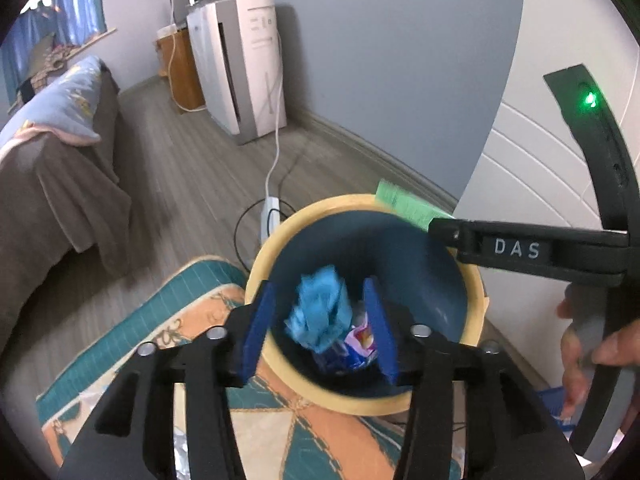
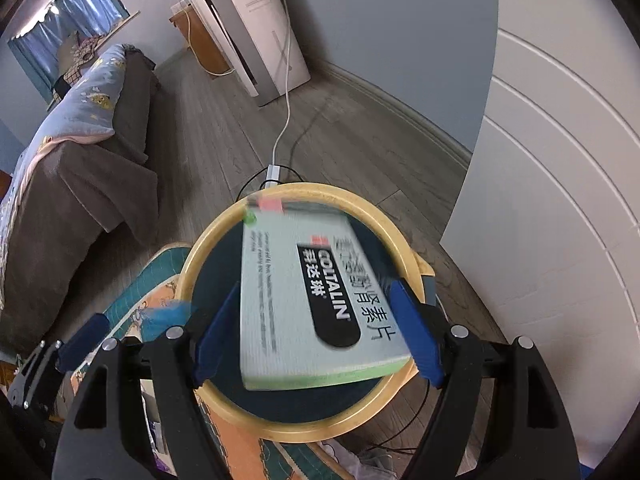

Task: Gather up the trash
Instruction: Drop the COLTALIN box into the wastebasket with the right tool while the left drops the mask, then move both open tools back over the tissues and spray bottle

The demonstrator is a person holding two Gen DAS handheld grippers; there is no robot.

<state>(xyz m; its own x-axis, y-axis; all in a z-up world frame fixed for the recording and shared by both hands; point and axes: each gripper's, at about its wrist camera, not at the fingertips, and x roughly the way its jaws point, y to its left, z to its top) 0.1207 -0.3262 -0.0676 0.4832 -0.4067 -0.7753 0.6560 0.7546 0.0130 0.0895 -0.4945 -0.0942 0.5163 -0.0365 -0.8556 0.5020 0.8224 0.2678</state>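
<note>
A round bin with a yellow rim (image 1: 264, 258) and dark blue inside stands on the floor; its rim also shows in the right wrist view (image 2: 188, 276). My left gripper (image 1: 320, 334) is open above the bin, and a crumpled blue tissue (image 1: 320, 312) sits between its blue pads, free of them, over colourful wrappers (image 1: 362, 342). My right gripper (image 2: 316, 332) hangs over the bin with a pale green medicine box (image 2: 296, 304) between its blue pads; the box is blurred and looks loose. The box's end (image 1: 408, 202) pokes past the right gripper's body (image 1: 516, 248) in the left wrist view.
A teal and orange patterned mat (image 1: 160, 344) lies beside the bin. A power strip (image 1: 270, 216) and cables lie on the wood floor behind it. A brown-covered bed (image 1: 56, 168) is at left, a white appliance (image 1: 244, 60) by the far wall, a white door (image 2: 560, 180) at right.
</note>
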